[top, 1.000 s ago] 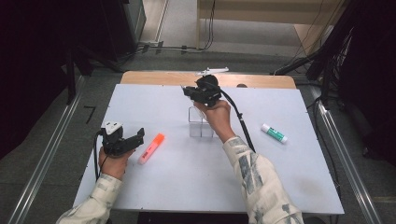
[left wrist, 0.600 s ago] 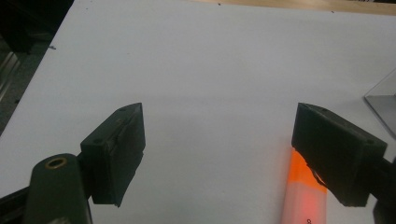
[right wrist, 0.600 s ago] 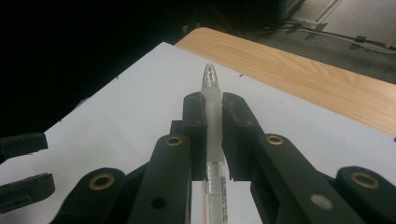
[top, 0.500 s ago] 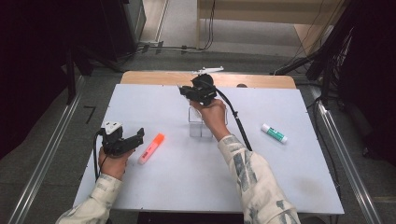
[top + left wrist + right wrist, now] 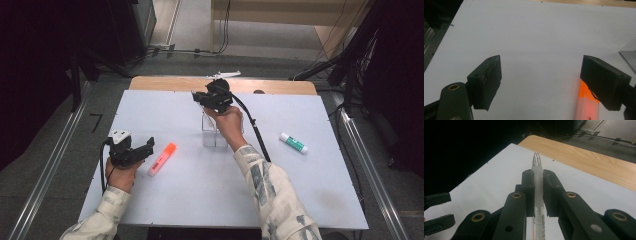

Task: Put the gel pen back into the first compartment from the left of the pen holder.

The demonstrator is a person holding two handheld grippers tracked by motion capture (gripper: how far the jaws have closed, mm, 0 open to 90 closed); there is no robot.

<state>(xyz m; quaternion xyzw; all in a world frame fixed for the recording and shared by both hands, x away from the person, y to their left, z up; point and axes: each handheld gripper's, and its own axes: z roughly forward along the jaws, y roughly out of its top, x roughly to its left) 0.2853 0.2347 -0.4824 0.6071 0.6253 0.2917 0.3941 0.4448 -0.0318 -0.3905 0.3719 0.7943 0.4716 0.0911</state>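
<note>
High view, right gripper point(image 5: 199, 96): raised above the far middle of the white table point(image 5: 320, 200), jaws pointing to the far left, clamped on a clear pen point(image 5: 196, 94) that is barely visible from here.
High view, clear holder point(image 5: 214, 131): stands directly beneath the right hand point(image 5: 230, 122), partly hidden by it. Judgement: the pen is held over it for dropping in, or has been lifted out; which of the two cannot be told.
High view, left gripper point(image 5: 148, 146): low at the near left, jaws apart, empty, resting in the left hand point(image 5: 119, 172).
High view, orange marker point(image 5: 162, 158): lies flat just right of the left jaws, apart from them. Judgement: the likely next pick.
High view, glue stick point(image 5: 293, 142): lies well to the right of the right forearm, untouched.
Left gripper view, jaws: wide apart, nothing between them; bare table ahead.
Left gripper view, marker point(image 5: 587, 102): beside and partly under the right-hand jaw, outside the gap. Holder corner point(image 5: 630, 53) at the right edge.
Left gripper view, judgement: the open stance suits waiting.
Right gripper view, gripper point(image 5: 538, 178): jaws together on the pen point(image 5: 537, 182), gripped mid-barrel, pointed tip beyond the fingertips toward the wooden edge point(image 5: 586, 162).
Right gripper view, left gripper point(image 5: 437, 210): at the lower left, farther off.
Change from earlier frames, right gripper: no clear shift; same grip.
Change from earlier frames, left gripper: same place, jaws equally apart.
Change from earlier frames, marker, glue stick, holder: unmoved.
</note>
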